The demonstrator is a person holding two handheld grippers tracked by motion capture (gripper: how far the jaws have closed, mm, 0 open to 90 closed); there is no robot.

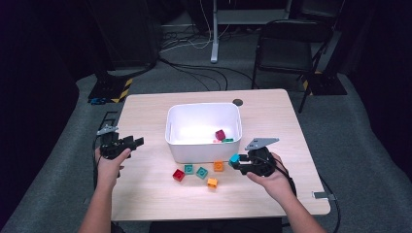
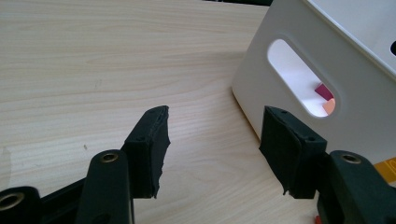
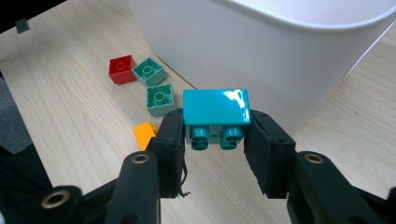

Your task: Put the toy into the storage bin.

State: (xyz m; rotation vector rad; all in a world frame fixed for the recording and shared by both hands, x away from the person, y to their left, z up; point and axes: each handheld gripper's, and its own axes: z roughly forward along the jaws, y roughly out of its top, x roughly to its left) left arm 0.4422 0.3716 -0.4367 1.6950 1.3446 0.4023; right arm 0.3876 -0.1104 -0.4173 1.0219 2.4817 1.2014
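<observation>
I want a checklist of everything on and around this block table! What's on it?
Surface: pale wood table, small dark round spot near the far edge.
Job's things: white bin with a few blocks inside; turquoise block in the right gripper; red block, two green blocks and two orange blocks loose in front of the bin.
Clutter: nothing seen.
Grippers: left gripper open, holding nothing, beside the bin; right gripper shut on the turquoise block, in front of the bin.
Cables: several on the floor behind the table.
Surroundings: black folding chair, grey carpet, dark room.
</observation>
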